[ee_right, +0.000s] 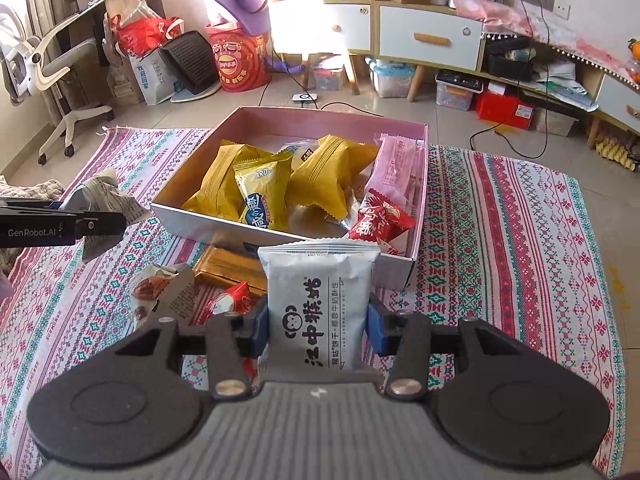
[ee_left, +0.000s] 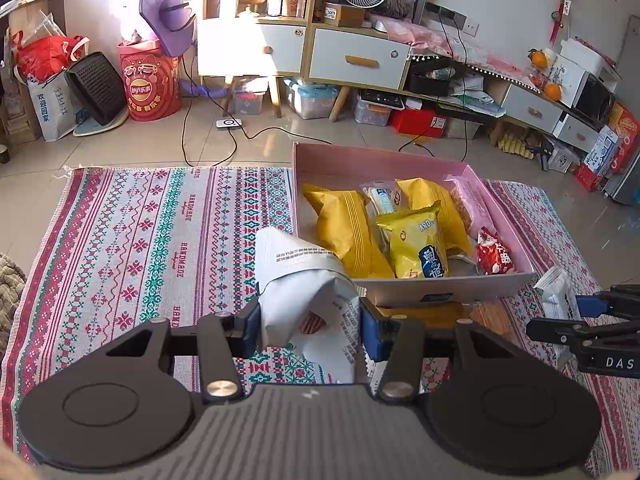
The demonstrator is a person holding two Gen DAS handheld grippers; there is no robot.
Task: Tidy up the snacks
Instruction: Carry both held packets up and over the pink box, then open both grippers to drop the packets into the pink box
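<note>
Snack packets are both airborne for boxing: left gripper point(ee_left: 310, 326) clenches a crumpled white packet point(ee_left: 308, 280). Right gripper point(ee_right: 318, 330) grips the white biscuit packet point(ee_right: 320, 300), pink box point(ee_right: 280, 230) waiting at twelve o'clock.

White biscuit packet point(ee_right: 320, 312) clamped in right gripper point(ee_right: 318, 330) jaws — pink box point(ee_right: 416, 216) behind, seemingly full
</note>
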